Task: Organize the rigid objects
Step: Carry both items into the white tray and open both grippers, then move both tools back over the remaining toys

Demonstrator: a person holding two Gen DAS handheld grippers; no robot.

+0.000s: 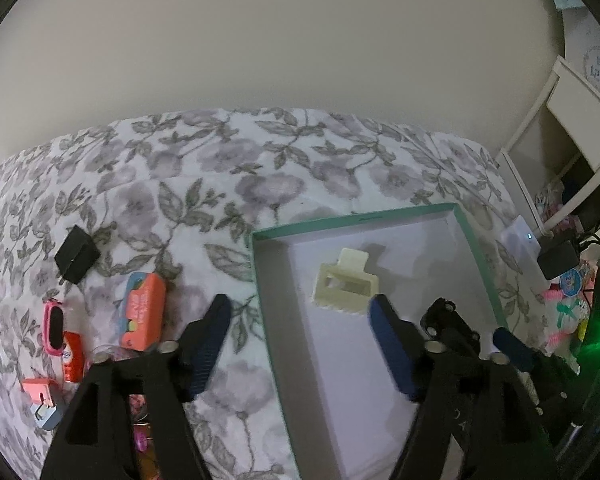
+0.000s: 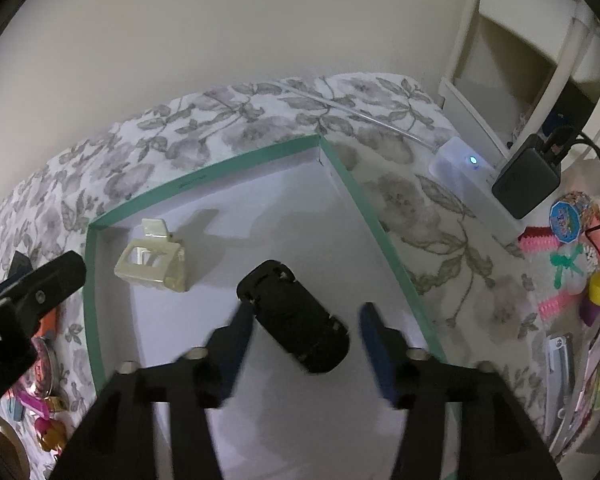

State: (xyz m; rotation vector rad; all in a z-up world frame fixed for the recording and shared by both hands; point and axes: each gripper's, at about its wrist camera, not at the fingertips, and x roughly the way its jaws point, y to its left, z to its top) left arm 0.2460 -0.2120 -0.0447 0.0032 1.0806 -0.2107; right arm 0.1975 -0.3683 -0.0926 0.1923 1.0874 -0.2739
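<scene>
A teal-rimmed shallow box (image 1: 480,264) (image 2: 380,220) lies on the flowered bedspread. A cream hair claw clip (image 1: 346,286) (image 2: 152,264) rests in its far left part. A black toy car (image 2: 294,316) (image 1: 440,314) lies inside the box between the blue fingers of my right gripper (image 2: 306,340), which is open, with the jaws clear of the car. My left gripper (image 1: 300,332) is open and empty, straddling the box's left rim. Left of the box lie a black cube (image 1: 77,257), an orange case (image 1: 144,310), a pink oval item (image 1: 53,326) and a red tube (image 1: 73,356).
A white power strip (image 2: 466,176) with a black adapter (image 2: 526,182) sits right of the box. Toys and stationery clutter the right edge (image 2: 576,272). A white shelf unit (image 2: 512,60) stands beyond. More small items lie bottom left (image 2: 44,408).
</scene>
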